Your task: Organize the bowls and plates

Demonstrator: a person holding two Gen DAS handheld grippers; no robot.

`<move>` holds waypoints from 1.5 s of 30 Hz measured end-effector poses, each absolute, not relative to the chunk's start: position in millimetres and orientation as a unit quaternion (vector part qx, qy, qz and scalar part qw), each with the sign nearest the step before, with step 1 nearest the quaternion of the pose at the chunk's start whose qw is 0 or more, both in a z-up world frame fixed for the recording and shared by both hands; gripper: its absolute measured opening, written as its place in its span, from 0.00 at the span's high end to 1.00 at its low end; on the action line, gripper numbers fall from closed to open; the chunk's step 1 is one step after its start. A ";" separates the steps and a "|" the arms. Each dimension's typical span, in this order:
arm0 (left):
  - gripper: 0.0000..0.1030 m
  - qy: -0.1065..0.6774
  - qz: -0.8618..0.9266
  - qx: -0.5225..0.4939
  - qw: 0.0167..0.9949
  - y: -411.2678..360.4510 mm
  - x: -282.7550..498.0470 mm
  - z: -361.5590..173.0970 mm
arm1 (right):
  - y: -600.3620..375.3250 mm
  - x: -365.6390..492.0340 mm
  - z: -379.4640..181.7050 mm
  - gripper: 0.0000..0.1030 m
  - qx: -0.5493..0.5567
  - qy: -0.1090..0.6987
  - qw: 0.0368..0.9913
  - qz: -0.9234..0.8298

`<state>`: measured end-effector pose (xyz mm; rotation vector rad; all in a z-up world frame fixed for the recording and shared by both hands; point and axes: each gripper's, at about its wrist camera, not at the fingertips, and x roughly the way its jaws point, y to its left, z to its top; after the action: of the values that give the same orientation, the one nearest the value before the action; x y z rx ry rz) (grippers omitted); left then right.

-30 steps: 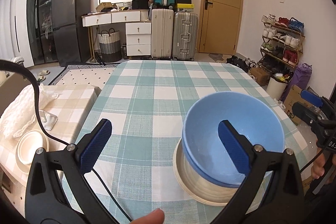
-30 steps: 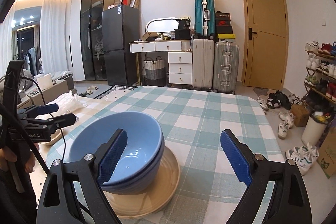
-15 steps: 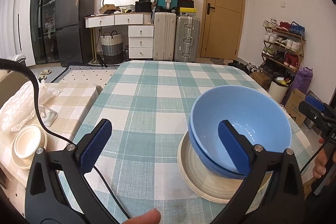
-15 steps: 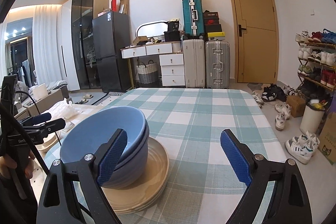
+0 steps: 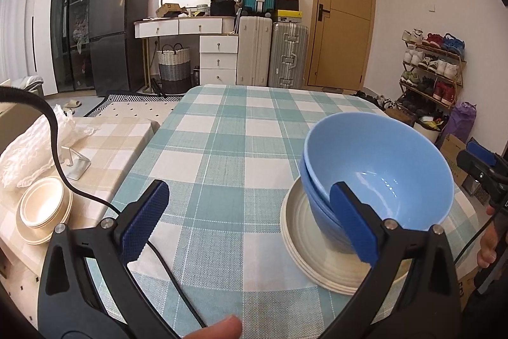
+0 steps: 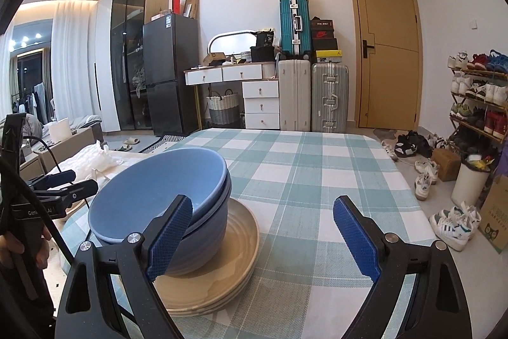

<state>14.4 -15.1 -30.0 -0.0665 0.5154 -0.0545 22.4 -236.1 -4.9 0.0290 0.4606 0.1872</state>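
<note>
Claws: I hold left claw [image 5: 247, 221] and right claw [image 6: 263, 231] wide, empty.
Bowls: blue bowls [image 5: 377, 180] at 2 o'clock, rigid, likely slick; grip rim.
Plates: cream plates [image 6: 235, 247] beneath, probably breakable.

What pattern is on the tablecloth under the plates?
Teal and white checks on the tablecloth, clearest in the left wrist view.

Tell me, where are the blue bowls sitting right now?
The blue bowls sit nested on the stack of cream plates on the checked tablecloth: at the right in the left wrist view, at the left in the right wrist view.
</note>
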 end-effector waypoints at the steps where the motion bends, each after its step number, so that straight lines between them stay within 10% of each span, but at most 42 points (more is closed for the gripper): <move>1: 0.02 0.254 -0.028 -0.034 0.966 -14.6 14.5 -30.9 | -234.8 22.3 -5.3 0.11 0.014 0.229 0.969 0.093; 45: 0.02 0.226 -0.015 -0.041 0.973 0.7 5.4 -28.4 | -220.2 13.1 4.5 0.11 -0.004 0.227 0.971 0.079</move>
<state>5.4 0.7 -28.4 -0.0834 0.4564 -0.0306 13.1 -220.2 4.5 -0.0073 0.4585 0.1601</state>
